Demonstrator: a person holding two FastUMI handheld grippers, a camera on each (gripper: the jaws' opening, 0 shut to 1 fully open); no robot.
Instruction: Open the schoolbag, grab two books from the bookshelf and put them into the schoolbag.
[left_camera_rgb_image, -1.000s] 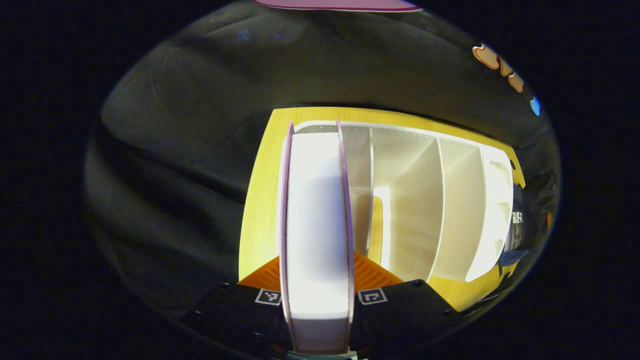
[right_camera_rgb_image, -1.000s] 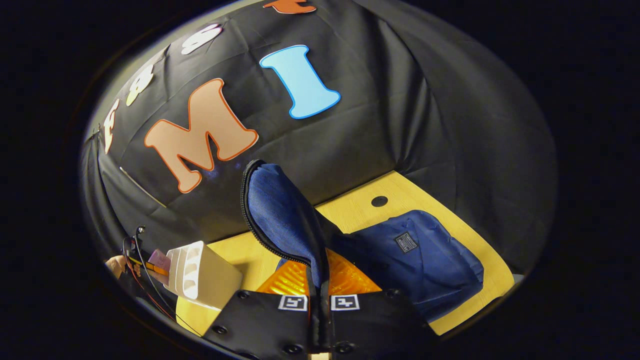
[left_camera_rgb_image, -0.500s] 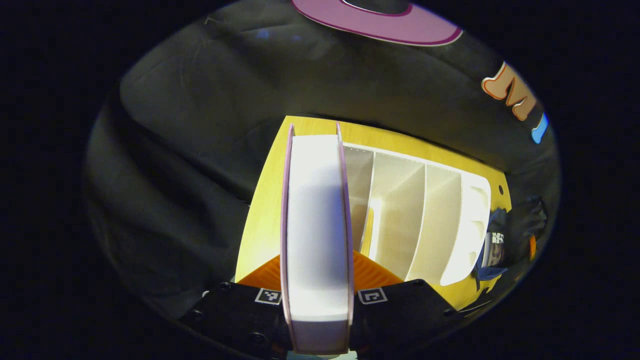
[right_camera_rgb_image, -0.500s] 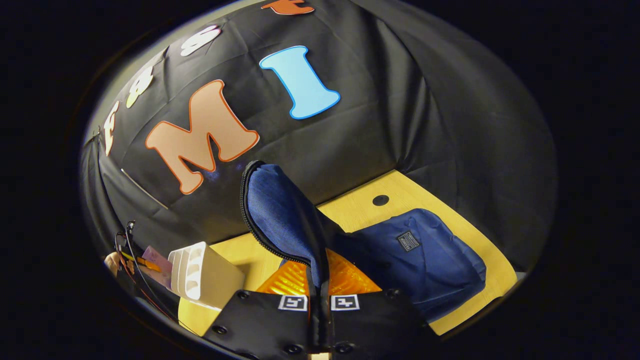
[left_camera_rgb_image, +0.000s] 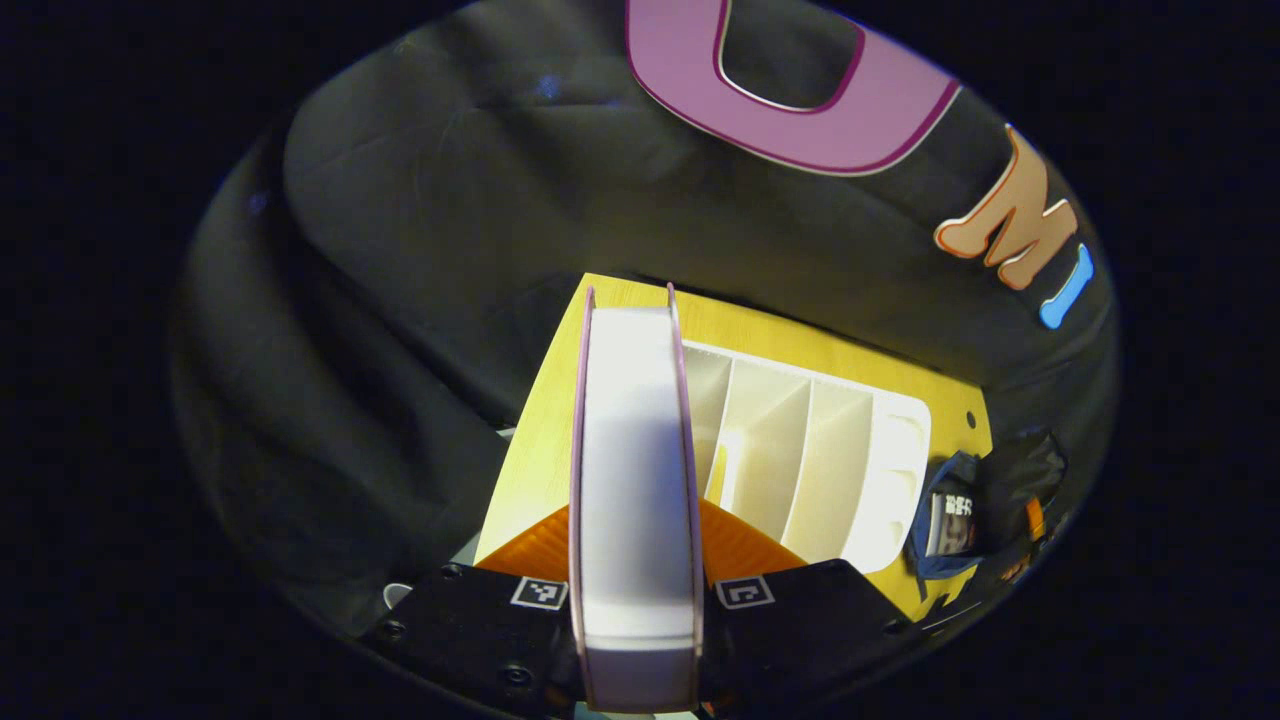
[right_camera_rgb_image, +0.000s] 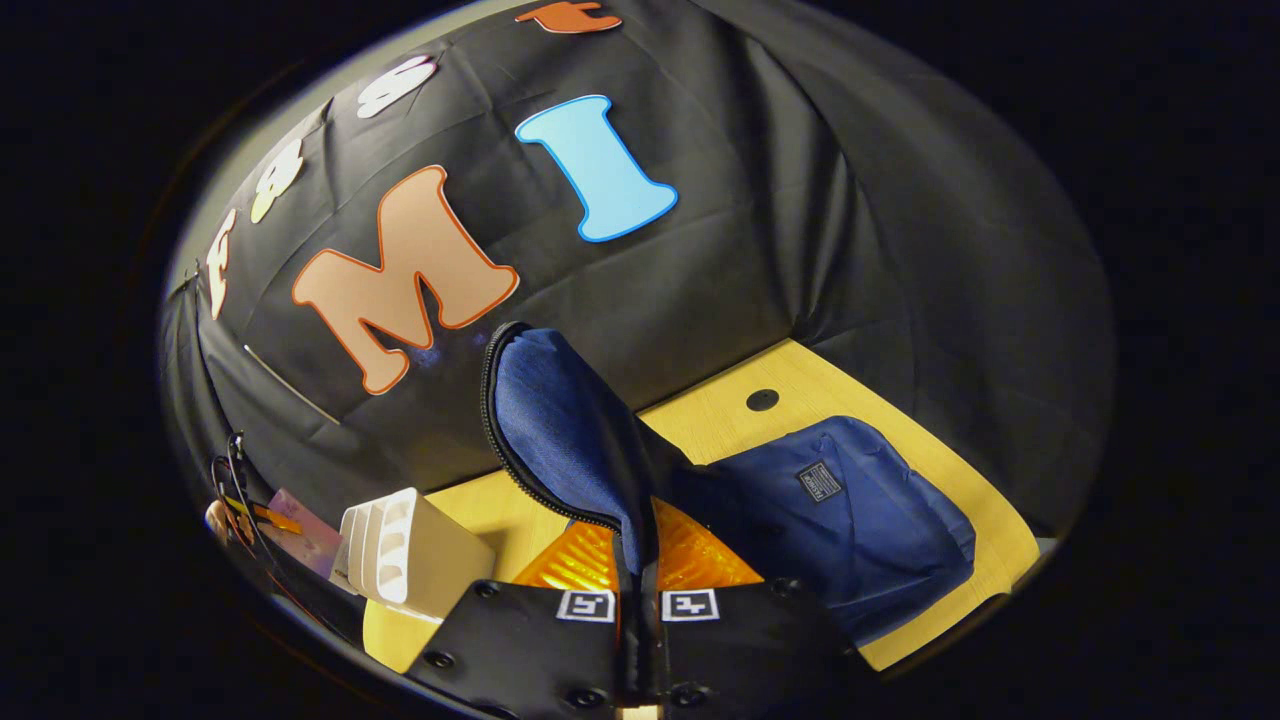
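Left gripper view: left claw (left_camera_rgb_image: 635, 590) is clenching a book (left_camera_rgb_image: 632, 480) edge-up, bookshelf (left_camera_rgb_image: 815, 470) sitting at 3 o'clock on the counter (left_camera_rgb_image: 540, 440).

Right gripper view: right claw (right_camera_rgb_image: 640, 600) is pinching the schoolbag (right_camera_rgb_image: 850, 520) flap (right_camera_rgb_image: 560, 430) upright. Likely next: carrying the book into the opening.

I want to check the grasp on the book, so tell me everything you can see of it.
The thick book with thin pink covers and a white page block stands upright on edge, page edges facing the camera. The left gripper is shut on it, one of its fingers pressing each cover. It is held beside the white plastic bookshelf, above the yellow wooden table. In the right gripper view its pink cover shows beside the bookshelf.
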